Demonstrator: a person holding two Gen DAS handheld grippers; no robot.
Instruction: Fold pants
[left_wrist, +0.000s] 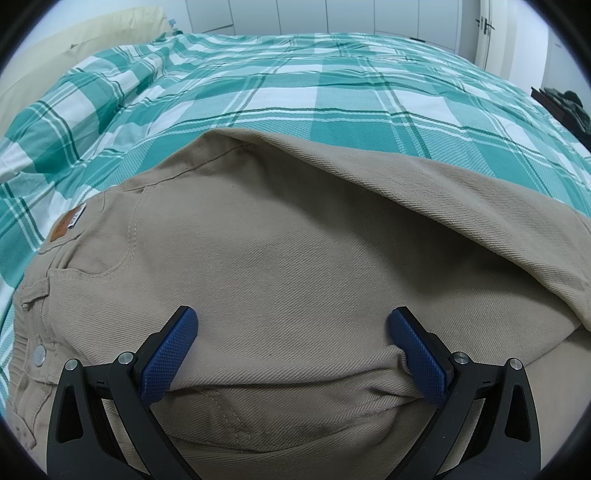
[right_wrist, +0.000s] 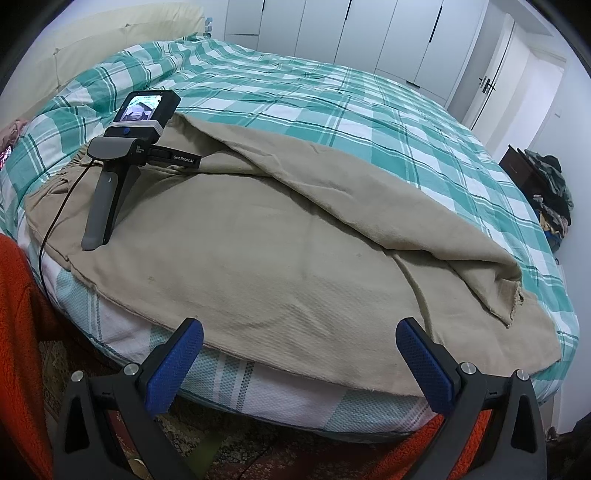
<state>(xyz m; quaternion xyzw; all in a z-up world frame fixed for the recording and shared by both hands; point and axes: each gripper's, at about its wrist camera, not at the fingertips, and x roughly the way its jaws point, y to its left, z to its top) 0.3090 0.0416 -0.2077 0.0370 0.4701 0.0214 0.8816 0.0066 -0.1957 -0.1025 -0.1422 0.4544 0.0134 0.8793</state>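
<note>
Beige pants (left_wrist: 280, 240) lie spread on the bed, one leg folded over the other. The waistband with a brown leather patch (left_wrist: 66, 227) and a metal button (left_wrist: 38, 356) is at the left. My left gripper (left_wrist: 293, 317) rests open on the seat of the pants, with a low ridge of cloth between its blue pads (left_wrist: 170, 362). In the right wrist view its grey handle (right_wrist: 103, 206) lies on the pants (right_wrist: 277, 251) with no hand on it. My right gripper (right_wrist: 300, 326) hovers open at the pants' near edge, holding nothing. The frayed leg hems (right_wrist: 517, 295) lie to the right.
A green plaid bedspread (right_wrist: 369, 122) covers the bed. A cream headboard (right_wrist: 92, 37) is at far left, with white wardrobes (right_wrist: 369, 29) and a door (right_wrist: 491, 74) behind. A dark stand with piled clothes (right_wrist: 546, 184) is at right. Orange fabric (right_wrist: 18, 332) and a patterned rug (right_wrist: 258, 454) lie below the bed edge. A black cable (right_wrist: 55, 221) trails from the handle.
</note>
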